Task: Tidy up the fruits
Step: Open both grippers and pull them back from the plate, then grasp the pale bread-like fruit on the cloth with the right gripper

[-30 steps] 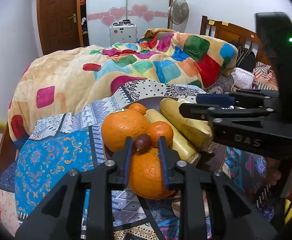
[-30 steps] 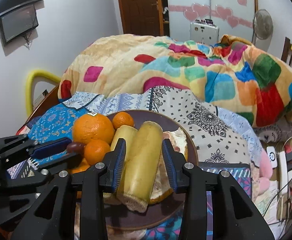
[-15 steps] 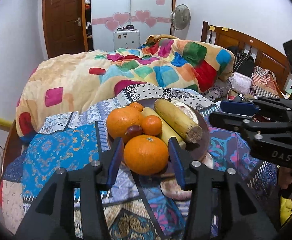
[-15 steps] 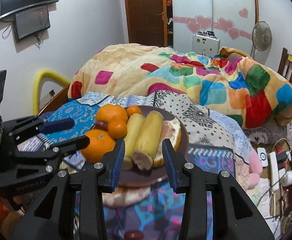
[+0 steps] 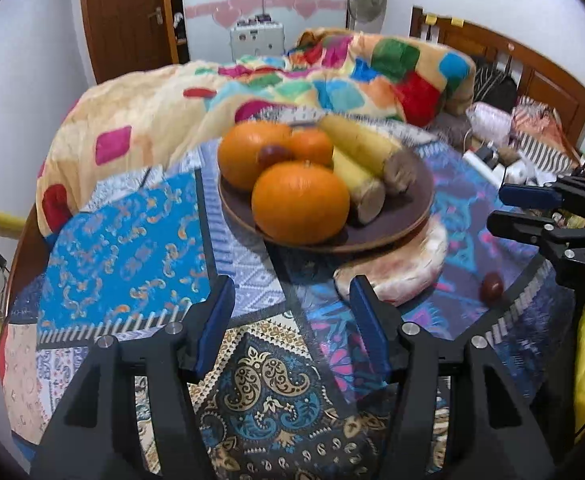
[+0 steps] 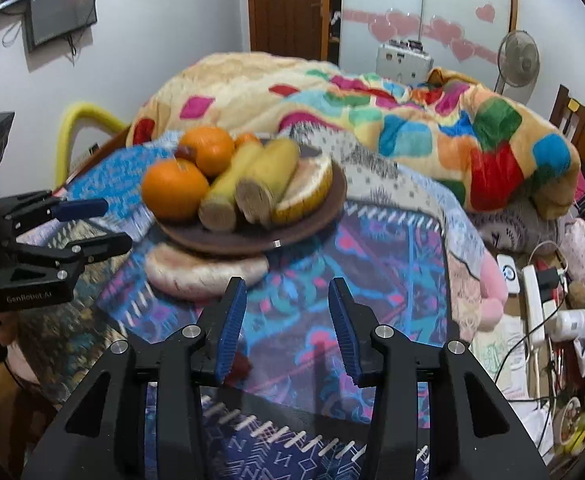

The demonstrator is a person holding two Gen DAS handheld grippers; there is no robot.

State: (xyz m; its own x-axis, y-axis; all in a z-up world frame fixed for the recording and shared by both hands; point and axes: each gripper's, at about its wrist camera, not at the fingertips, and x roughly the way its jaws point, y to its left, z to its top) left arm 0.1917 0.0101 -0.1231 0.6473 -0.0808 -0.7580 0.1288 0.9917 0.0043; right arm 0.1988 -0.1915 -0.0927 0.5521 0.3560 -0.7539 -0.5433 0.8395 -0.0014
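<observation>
A brown plate (image 5: 412,216) (image 6: 316,220) on the patterned tablecloth holds several oranges (image 5: 300,202) (image 6: 174,190), two yellow corn-like pieces (image 5: 362,148) (image 6: 268,176), a small dark red fruit (image 5: 272,154) and a pale melon slice (image 6: 308,184). Another pale slice (image 5: 404,264) (image 6: 204,272) lies on the cloth just in front of the plate. A loose dark red fruit (image 5: 491,286) (image 6: 240,364) lies on the cloth nearer me. My left gripper (image 5: 292,320) (image 6: 88,224) is open and empty, short of the plate. My right gripper (image 6: 288,324) (image 5: 520,210) is open and empty.
A bed with a bright patchwork blanket (image 5: 332,80) (image 6: 412,120) lies behind the table. A power strip and cables (image 6: 532,300) clutter the right side. A yellow chair back (image 6: 76,120) stands at left. A wooden headboard (image 5: 512,64) is far right.
Both grippers have pulled back from the plate. The left jaws, earlier astride the front orange, have opened wider and let it go; the right jaws have left the corn piece.
</observation>
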